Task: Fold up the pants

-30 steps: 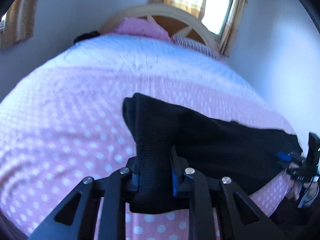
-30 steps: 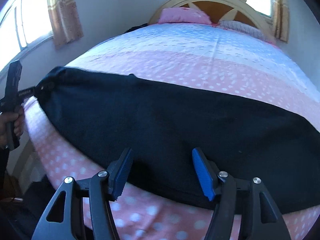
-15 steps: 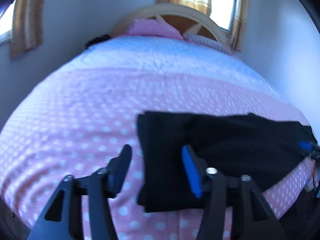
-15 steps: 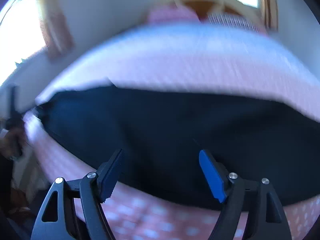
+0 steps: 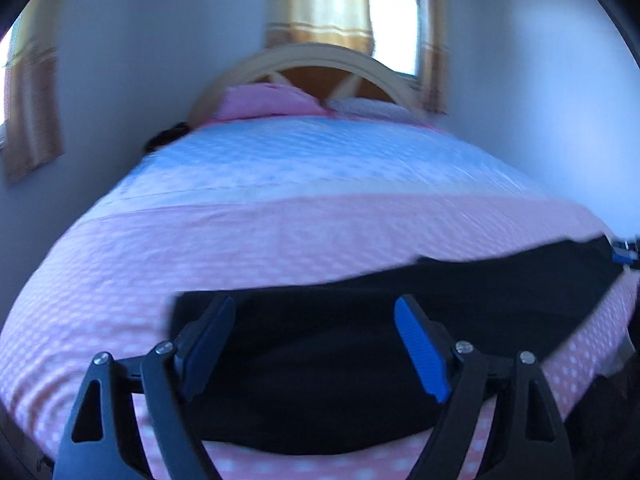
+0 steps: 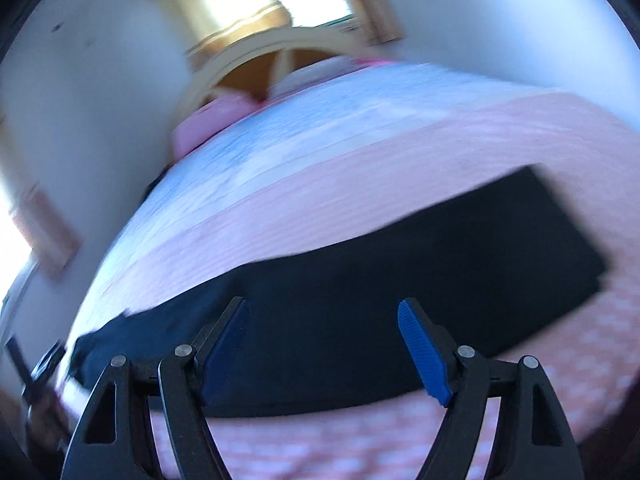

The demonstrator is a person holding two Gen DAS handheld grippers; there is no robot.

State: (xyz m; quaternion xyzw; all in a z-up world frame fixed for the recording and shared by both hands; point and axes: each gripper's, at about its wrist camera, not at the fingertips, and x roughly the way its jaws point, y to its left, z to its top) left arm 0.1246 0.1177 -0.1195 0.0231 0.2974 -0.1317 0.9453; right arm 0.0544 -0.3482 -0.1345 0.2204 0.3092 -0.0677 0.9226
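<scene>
Both hand-held grippers (image 5: pixel 316 344) (image 6: pixel 322 344) open over pants (image 5: pixel 340 360) w/ pink bedspread (image 5: pixel 200 260).

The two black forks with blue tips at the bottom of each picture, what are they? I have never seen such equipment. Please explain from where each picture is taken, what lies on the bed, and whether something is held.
They are hand-held grippers; a person carries one in each hand. A wide-angle camera sits on each gripper and looks forward along its two fingers, so the left gripper shows in one picture and the right gripper in the other. Both stand open and hold nothing. A long pair of black fabric pants lies flat on the pink polka-dot bedspread, near the bed's front edge. Farther back are a pink pillow and a curved wooden headboard. Both pictures are blurred.
</scene>
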